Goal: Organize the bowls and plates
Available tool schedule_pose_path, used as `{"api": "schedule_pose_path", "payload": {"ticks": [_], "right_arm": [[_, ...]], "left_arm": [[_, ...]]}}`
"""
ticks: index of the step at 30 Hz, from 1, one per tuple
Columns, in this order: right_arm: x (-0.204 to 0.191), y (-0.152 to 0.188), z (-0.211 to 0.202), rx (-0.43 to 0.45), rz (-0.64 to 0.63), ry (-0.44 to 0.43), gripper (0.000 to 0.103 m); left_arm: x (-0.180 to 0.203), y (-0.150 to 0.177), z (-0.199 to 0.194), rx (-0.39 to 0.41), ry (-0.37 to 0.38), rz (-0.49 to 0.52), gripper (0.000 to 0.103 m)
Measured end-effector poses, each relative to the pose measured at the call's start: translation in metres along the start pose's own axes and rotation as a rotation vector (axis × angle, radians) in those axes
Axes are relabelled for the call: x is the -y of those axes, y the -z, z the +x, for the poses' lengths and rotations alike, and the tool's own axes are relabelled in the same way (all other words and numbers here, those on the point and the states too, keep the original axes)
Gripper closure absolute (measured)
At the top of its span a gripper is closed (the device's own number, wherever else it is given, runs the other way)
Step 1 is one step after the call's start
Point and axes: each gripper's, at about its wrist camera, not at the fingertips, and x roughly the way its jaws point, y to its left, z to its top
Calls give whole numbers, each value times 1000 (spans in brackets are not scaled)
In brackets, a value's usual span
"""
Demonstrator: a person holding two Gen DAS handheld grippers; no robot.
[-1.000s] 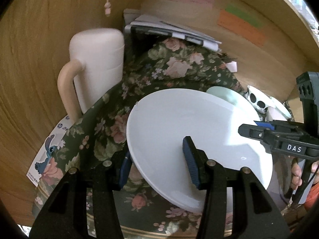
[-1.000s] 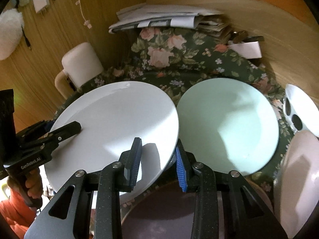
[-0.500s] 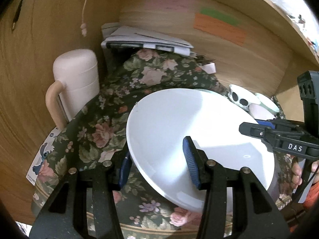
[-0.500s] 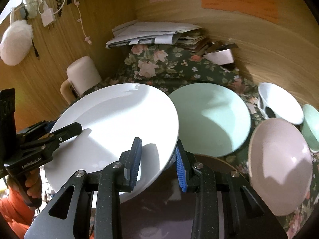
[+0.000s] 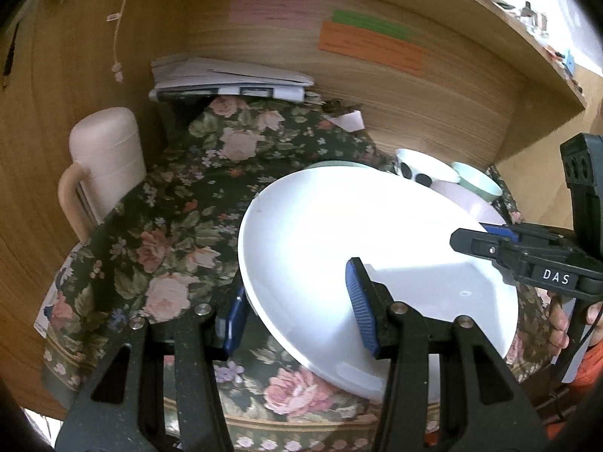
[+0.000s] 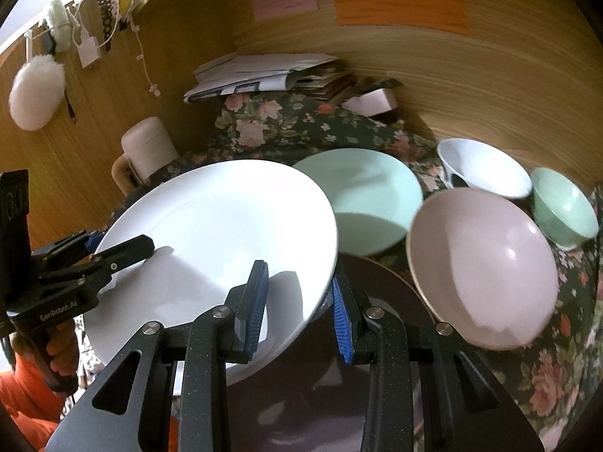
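Two tongs are clamped on one white plate [image 6: 226, 226], which is held tilted above the bench [image 5: 169, 226] and its flowered cloth: the left tongs [image 5: 297, 301] grip its near left rim, the right tongs [image 6: 299, 301] its near right rim. "DAS" and "GenRobot.AI" are read on the tongs' bodies. Three bowls [image 6: 486, 271] and one green plate [image 6: 369, 196] are counted; a dark plate [image 6: 377, 301] is mostly hidden. Writing on the wall notes [image 6: 399, 11] is illegible.
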Motion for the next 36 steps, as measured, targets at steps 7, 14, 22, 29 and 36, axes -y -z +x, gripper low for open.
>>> {"api": "schedule_pose_path", "payload": {"ticks": [7,14,22,29,36], "right_arm": [[14,15,-11,2,37,14,74],[29,34,-13,-15,92,24,74],[39,50,-10,-37,129,36,74],[48,57,-5,-57,159,58,74],[53,60,-3,-73,172,77,74]], "left_arm": [[17,8,4,-21,29,16,54],[29,22,14,-62,54,21,54],[38,33,25,-94,64,34,54],[45,38,35,-123,77,43,54],[52,40,44,-134,83,67,54]]}}
